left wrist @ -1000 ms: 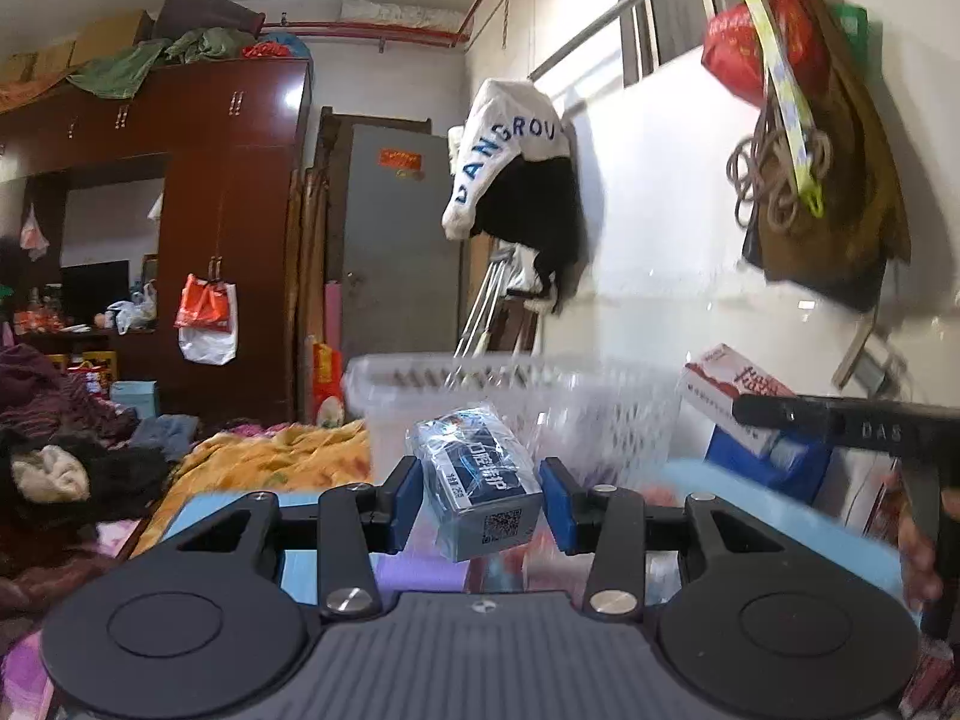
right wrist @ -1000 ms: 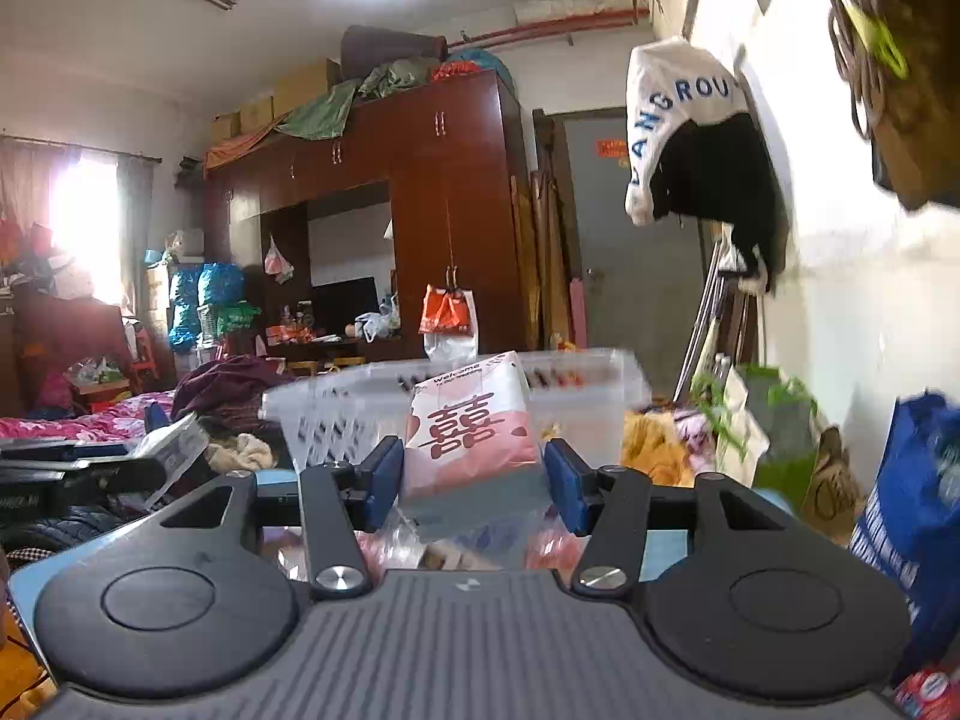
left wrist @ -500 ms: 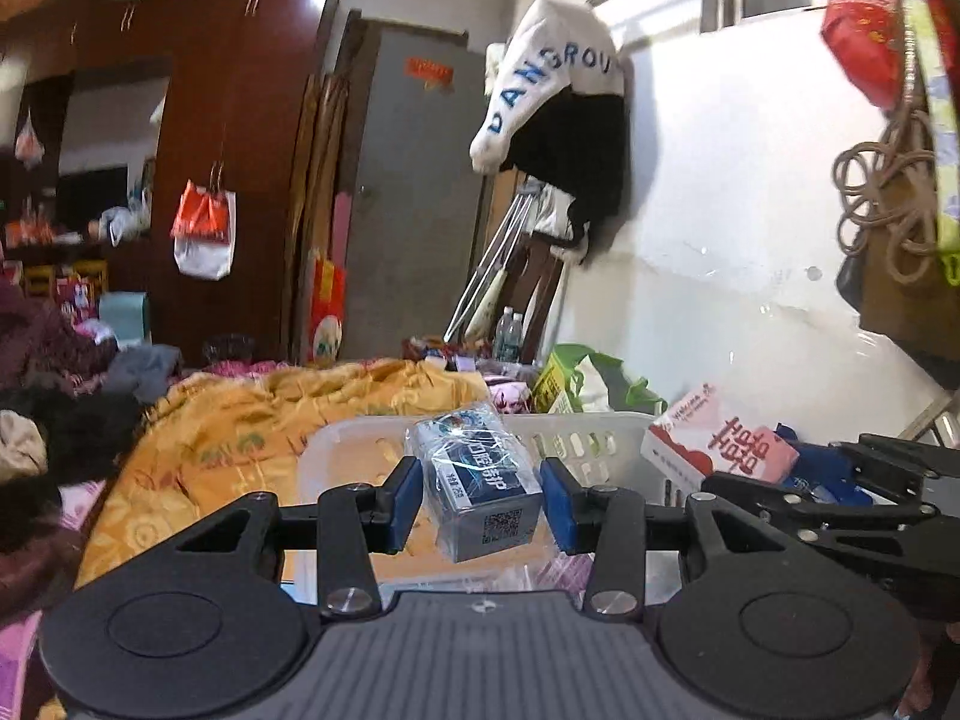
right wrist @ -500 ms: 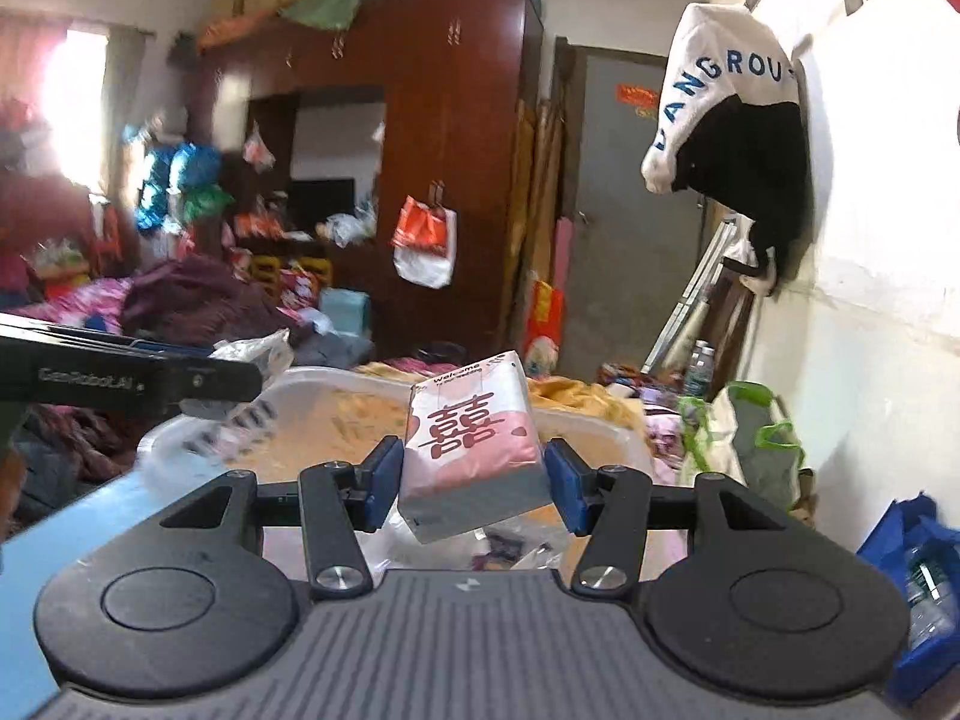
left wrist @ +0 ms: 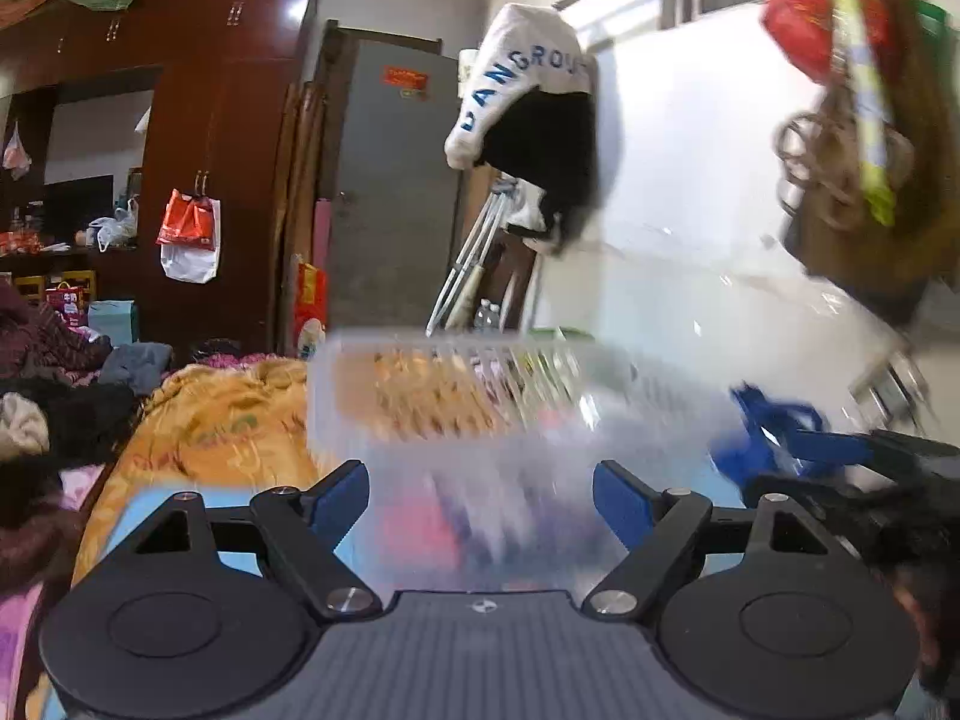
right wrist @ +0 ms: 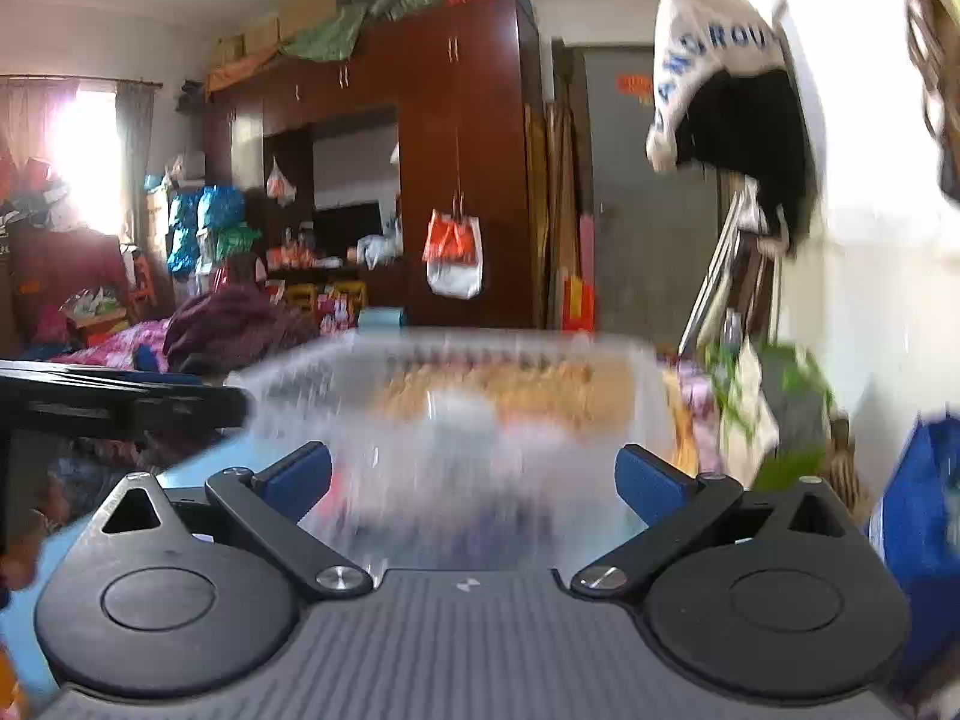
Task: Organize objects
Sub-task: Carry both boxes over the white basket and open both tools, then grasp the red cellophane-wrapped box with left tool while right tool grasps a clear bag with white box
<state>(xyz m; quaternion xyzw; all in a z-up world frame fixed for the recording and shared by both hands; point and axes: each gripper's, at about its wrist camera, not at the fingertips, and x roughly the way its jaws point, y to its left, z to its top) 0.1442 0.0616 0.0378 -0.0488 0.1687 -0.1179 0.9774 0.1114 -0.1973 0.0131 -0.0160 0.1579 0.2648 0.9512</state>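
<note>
A clear slotted plastic basket (left wrist: 480,396) stands right in front of both grippers, blurred by motion; it also shows in the right wrist view (right wrist: 468,396). My left gripper (left wrist: 480,498) is open and empty, jaws wide apart before the basket's near wall. My right gripper (right wrist: 474,483) is open and empty too, in front of the same basket. Blurred colourful items show through the basket wall; the blue-wrapped pack and the pink packet cannot be made out. The other gripper shows at the right edge of the left view (left wrist: 870,462) and the left edge of the right view (right wrist: 120,402).
The basket stands on a light blue surface (left wrist: 156,498). An orange blanket (left wrist: 222,426) lies to the left. A blue bag (right wrist: 924,540) and green bags (right wrist: 774,414) sit to the right by the white wall. A dark wardrobe (left wrist: 228,150) stands behind.
Both grippers opened and let go of their packs, the blue-wrapped one and the pink one. Both views dropped lower in front of the basket, and the frames are blurred by motion.
</note>
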